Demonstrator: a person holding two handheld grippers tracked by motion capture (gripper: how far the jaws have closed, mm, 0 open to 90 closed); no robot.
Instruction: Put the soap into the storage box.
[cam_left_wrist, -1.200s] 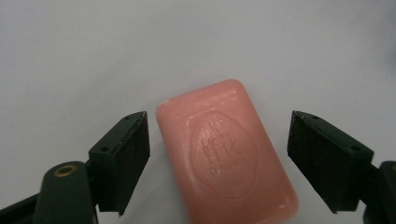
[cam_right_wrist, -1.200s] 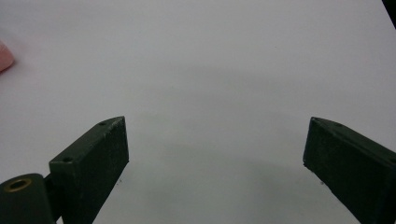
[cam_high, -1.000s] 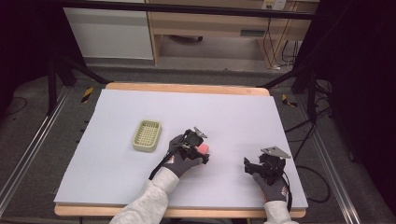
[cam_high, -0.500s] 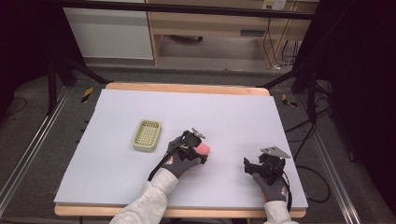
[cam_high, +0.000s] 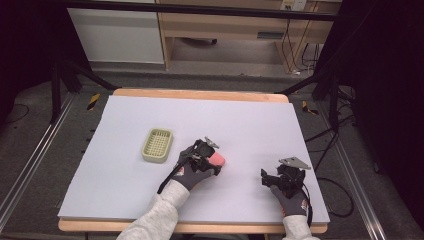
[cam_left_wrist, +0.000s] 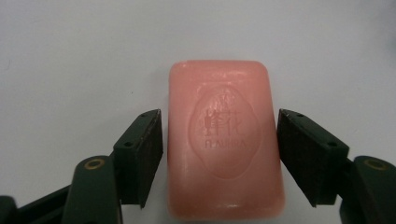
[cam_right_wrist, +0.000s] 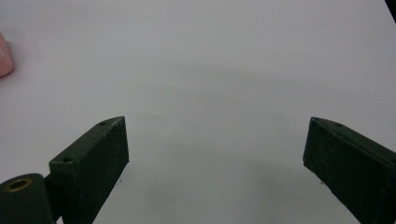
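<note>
A pink bar of soap (cam_high: 219, 160) (cam_left_wrist: 224, 140) with a stamped oval lies flat on the pale table (cam_high: 250, 120). My left gripper (cam_high: 214, 161) (cam_left_wrist: 220, 154) straddles the soap, one black pad on each long side. Its jaws have just been opening a little, and a thin gap shows at the left pad, so the bar lies loose between them. My right gripper (cam_high: 265, 177) (cam_right_wrist: 215, 154) rests low over bare table to the right, jaws wide apart with nothing between them. The soap's edge (cam_right_wrist: 3, 58) peeks in at the far left of the right gripper view.
A pale green slotted soap dish (cam_high: 157, 145) sits on the table just left of my left hand. Black frame posts and cables stand beyond the table's side edges. A wooden shelf unit is behind the far edge.
</note>
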